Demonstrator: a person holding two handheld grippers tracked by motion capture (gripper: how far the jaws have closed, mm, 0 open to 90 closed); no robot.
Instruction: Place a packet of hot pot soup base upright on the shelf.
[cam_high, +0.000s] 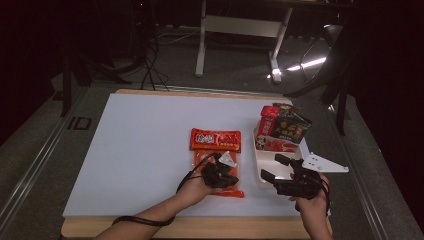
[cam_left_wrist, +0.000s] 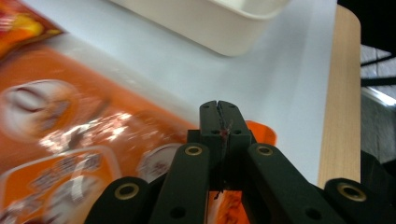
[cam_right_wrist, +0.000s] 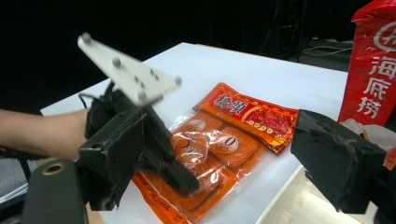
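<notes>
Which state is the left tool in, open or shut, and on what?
Shut. In the left gripper view the left tool's jaws meet with no gap, pinching the corner of the orange packet, which lies flat on the table.

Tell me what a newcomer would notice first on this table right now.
Probably the orange snack packet near the front middle of the white table, with the left gripper shut on its corner. Next, the red packet lying just beyond it, and the white tray at the right, crowded at its far end with upright red and dark packages. The right gripper hovers open over the tray's near end.
</notes>
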